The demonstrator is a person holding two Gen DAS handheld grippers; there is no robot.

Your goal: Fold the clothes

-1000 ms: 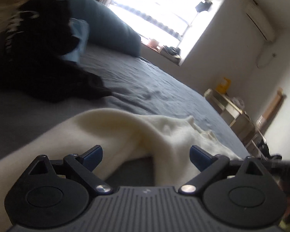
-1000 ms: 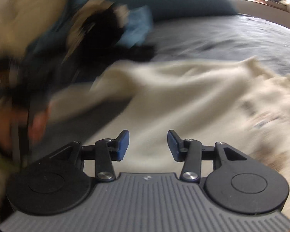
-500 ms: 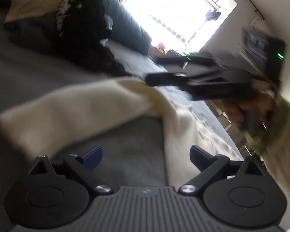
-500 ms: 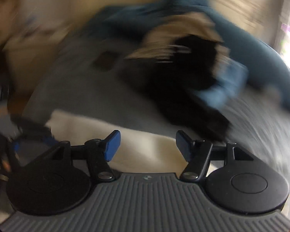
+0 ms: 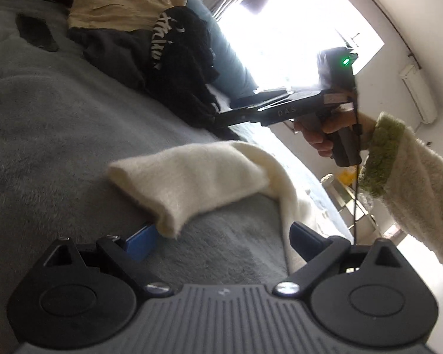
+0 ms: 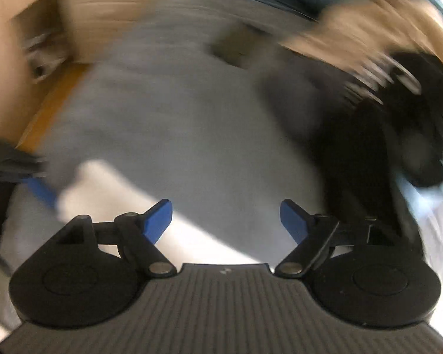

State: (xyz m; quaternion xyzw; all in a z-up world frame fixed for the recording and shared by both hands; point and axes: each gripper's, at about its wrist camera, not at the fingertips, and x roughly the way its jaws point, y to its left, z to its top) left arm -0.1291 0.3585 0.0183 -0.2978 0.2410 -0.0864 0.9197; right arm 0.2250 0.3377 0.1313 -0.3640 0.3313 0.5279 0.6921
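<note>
A cream fleece garment (image 5: 192,177) lies on the grey bed cover (image 5: 59,135), one sleeve stretched left with its cuff end (image 5: 168,221) just ahead of my left gripper (image 5: 221,236). That gripper is open and low over the cover, its left blue pad (image 5: 141,243) beside the cuff. My right gripper (image 6: 226,221) is open wide with nothing between its fingers. In its blurred view it hovers above the sleeve (image 6: 97,191). A hand (image 5: 319,138) in a cream sleeve with a green cuff holds it above the garment.
A heap of black clothes (image 5: 177,67) and a tan garment (image 5: 118,6) lie at the back of the bed, against a blue pillow (image 5: 230,65). A small dark patch (image 5: 35,32) sits on the cover at far left. Shelves (image 5: 354,203) stand beyond the bed's right edge.
My left gripper has swung left along the sleeve to its cuff. The right gripper has opened wider and travelled left over the sleeve, coming into the left wrist view.
</note>
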